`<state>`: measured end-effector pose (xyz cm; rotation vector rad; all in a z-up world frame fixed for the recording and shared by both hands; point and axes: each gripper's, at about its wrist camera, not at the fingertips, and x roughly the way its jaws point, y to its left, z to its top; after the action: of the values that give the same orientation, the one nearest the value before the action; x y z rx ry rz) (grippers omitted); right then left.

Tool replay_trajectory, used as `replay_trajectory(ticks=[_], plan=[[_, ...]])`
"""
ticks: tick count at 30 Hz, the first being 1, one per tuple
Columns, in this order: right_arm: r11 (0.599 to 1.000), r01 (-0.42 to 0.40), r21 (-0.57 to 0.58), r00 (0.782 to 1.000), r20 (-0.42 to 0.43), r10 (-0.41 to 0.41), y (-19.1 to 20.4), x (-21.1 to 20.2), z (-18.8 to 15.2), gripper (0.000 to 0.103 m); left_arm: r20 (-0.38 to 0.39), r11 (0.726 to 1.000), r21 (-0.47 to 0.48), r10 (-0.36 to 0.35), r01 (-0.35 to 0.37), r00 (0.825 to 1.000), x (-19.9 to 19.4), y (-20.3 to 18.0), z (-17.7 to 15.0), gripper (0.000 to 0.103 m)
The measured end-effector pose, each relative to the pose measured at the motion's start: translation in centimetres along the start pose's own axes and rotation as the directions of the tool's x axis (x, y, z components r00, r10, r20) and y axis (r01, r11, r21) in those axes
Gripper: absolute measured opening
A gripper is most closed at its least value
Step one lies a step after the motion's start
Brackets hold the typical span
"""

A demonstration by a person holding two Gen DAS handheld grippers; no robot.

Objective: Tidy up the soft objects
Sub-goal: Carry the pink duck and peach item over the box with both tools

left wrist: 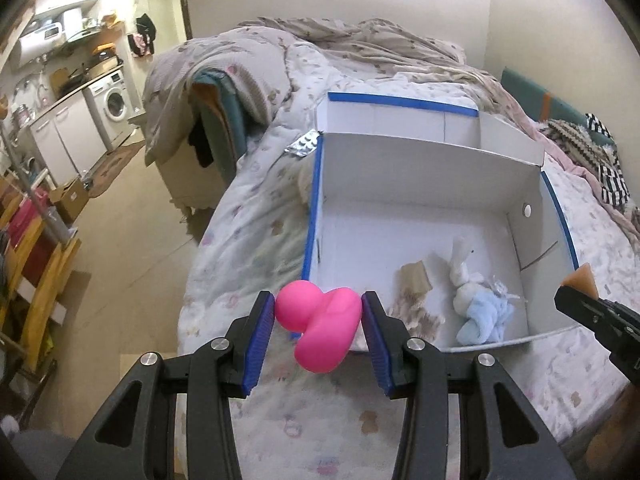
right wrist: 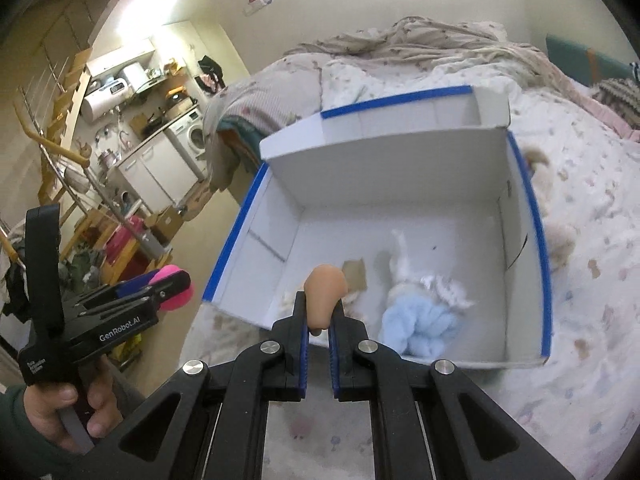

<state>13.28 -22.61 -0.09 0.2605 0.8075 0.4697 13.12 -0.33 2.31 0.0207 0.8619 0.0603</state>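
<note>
My left gripper [left wrist: 319, 305] is shut on a pink soft toy [left wrist: 320, 326] and holds it above the bed, just before the near left corner of a white box with blue-taped edges [left wrist: 312, 216]. My right gripper [right wrist: 319, 303] is shut on a tan soft toy [right wrist: 323, 296] over the box's near wall [right wrist: 460, 362]. In the box lie a white and light-blue plush [left wrist: 478, 304], also in the right wrist view [right wrist: 416, 312], and a small brown-and-cream plush [left wrist: 414, 284]. The right gripper shows at the right edge of the left wrist view [left wrist: 580, 286]. The left gripper shows in the right wrist view [right wrist: 168, 284].
The box sits on a bed with a patterned quilt [left wrist: 248, 216]. A crumpled duvet [left wrist: 360, 40] lies behind it. A foil blister pack [left wrist: 304, 145] lies beside the box. Striped clothes [left wrist: 600, 160] lie at right. Floor, wooden rack [left wrist: 36, 280] and kitchen units are at left.
</note>
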Motion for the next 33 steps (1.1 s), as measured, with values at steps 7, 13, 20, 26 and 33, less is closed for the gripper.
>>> replay_trajectory(ticks=[7,13,20,26,33], plan=[[0.998,0.042,0.056,0.998,-0.041,-0.040,-2.1,1.9,1.7,0.010,-0.008,1.000,0.027,0.013,-0.012,1.000,2.1,-1.2,2.5,0.041],[0.995,0.060,0.084,0.996,-0.068,-0.055,-3.4,3.7,2.9,0.010,-0.048,0.999,0.044,0.016,-0.014,0.999,4.5,-2.1,3.3,0.041],[0.992,0.111,0.052,0.987,-0.125,-0.104,-3.7,6.5,3.6,0.010,-0.116,0.999,0.046,0.017,-0.012,0.993,7.9,-3.6,4.0,0.041],[0.986,0.136,0.094,0.970,-0.214,-0.113,-4.9,8.5,2.0,0.010,-0.132,0.999,0.053,0.015,-0.008,0.991,9.5,-5.0,4.0,0.041],[0.972,0.176,0.158,0.960,-0.247,-0.134,-6.7,9.2,1.6,0.011,-0.152,0.995,0.094,0.042,-0.027,0.988,11.7,-6.1,3.8,0.041]])
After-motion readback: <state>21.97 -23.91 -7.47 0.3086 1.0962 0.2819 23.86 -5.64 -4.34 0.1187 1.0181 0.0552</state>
